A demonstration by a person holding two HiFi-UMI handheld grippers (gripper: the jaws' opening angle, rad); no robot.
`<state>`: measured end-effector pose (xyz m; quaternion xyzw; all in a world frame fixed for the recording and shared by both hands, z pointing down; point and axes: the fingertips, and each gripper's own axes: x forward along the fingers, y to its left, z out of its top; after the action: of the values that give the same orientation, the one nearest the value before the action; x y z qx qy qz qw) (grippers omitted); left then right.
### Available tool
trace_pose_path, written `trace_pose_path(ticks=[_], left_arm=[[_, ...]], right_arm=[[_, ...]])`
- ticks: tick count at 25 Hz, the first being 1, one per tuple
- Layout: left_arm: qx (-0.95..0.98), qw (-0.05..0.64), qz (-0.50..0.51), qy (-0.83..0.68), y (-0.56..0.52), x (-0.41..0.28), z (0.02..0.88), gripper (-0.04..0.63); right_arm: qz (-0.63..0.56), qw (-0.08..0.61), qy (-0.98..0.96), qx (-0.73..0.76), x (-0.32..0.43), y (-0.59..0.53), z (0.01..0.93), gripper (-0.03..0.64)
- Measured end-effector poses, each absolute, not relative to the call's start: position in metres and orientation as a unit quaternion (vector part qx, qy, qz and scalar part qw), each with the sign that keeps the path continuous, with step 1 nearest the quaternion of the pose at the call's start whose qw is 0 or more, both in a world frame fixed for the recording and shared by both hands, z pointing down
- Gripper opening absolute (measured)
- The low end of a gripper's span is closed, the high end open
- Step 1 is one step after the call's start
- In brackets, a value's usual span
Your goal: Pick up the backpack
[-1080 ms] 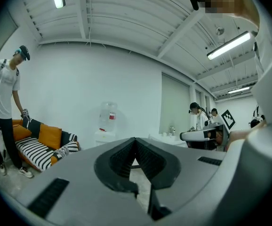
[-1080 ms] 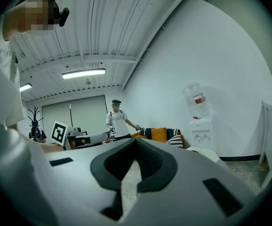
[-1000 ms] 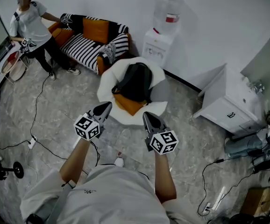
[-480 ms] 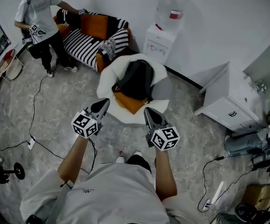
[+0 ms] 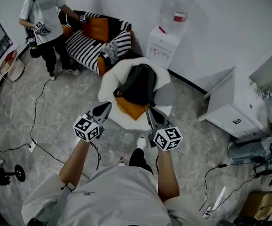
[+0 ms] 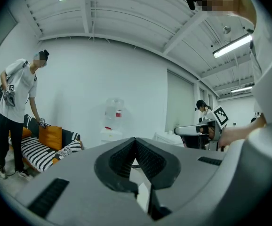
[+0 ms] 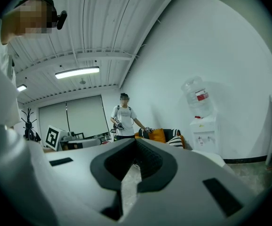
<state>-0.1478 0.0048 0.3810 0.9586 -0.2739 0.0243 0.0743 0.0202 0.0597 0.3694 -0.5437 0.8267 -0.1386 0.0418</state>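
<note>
Backpack [image 5: 138, 83], black, sits on the white round chair [image 5: 108, 81] with an orange cushion [image 5: 132, 108] showing at its near edge. A striped sofa [image 5: 86, 48] and a water dispenser [image 5: 165, 44] stand against the wall behind. The 2 tools are held level just short of the chair, apart from the backpack: left gripper [image 5: 106, 107] and right gripper [image 5: 150, 112] are each clenched tight on nothing.
</note>
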Motion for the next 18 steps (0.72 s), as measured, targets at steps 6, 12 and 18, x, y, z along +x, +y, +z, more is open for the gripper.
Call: trace_pose_path(ticks=[6,12,18], left_arm=[[0.955,0.072,0.024,-0.288,-0.037,-0.114,0.377,0.002],[0.947,0.068,0.027,-0.312,-0.085,-0.082,0.372,0.002],[0.941,0.066,0.031,-0.329,-0.123,-0.049,0.369,0.002]], right_arm=[[-0.142,0.049,0.834,-0.531,0.054,0.015,0.37,0.006],[-0.146,0.044,0.846,-0.511,0.089,-0.036,0.371,0.006],[-0.146,0.044,0.861,-0.485,0.12,-0.085,0.368,0.006]])
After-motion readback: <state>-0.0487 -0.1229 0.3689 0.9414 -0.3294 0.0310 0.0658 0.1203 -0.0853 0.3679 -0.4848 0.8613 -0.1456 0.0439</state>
